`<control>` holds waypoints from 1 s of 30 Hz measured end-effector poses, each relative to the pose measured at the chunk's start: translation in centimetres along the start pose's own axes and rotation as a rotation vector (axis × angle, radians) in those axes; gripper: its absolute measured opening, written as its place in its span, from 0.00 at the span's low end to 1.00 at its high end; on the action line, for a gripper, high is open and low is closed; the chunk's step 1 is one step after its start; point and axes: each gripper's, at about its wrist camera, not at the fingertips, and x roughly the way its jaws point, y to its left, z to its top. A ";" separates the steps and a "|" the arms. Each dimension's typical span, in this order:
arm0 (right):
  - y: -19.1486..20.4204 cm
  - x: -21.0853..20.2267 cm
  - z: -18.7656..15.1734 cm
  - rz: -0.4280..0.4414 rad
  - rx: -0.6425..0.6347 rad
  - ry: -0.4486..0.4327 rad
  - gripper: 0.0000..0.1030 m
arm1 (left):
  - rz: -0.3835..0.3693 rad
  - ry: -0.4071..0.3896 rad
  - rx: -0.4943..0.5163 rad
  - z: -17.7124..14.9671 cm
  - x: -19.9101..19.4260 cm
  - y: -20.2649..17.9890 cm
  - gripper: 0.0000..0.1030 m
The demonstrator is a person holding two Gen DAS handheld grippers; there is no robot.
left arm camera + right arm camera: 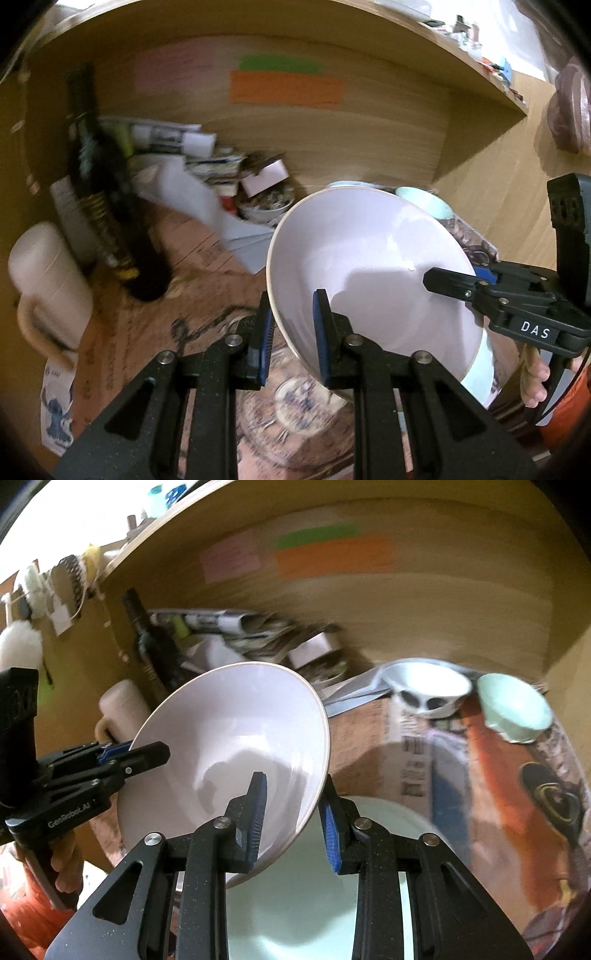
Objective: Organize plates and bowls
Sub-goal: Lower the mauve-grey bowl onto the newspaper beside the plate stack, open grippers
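Note:
A large pale pink bowl is held in the air, tilted, with both grippers on its rim. My left gripper is shut on the bowl's near-left rim. My right gripper straddles the opposite rim, one finger inside and one outside, closed on it. The right gripper also shows in the left wrist view. Below the bowl lies a pale mint plate. A white bowl and a mint bowl stand further back on the table.
A dark bottle and a cream jug stand at the left. Papers and boxes pile against the wooden back wall. Printed newspaper covers the table.

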 end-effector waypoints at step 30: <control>6.3 8.1 -2.6 0.085 -0.122 0.261 0.25 | 0.098 0.148 -0.126 -8.6 -0.3 6.4 0.20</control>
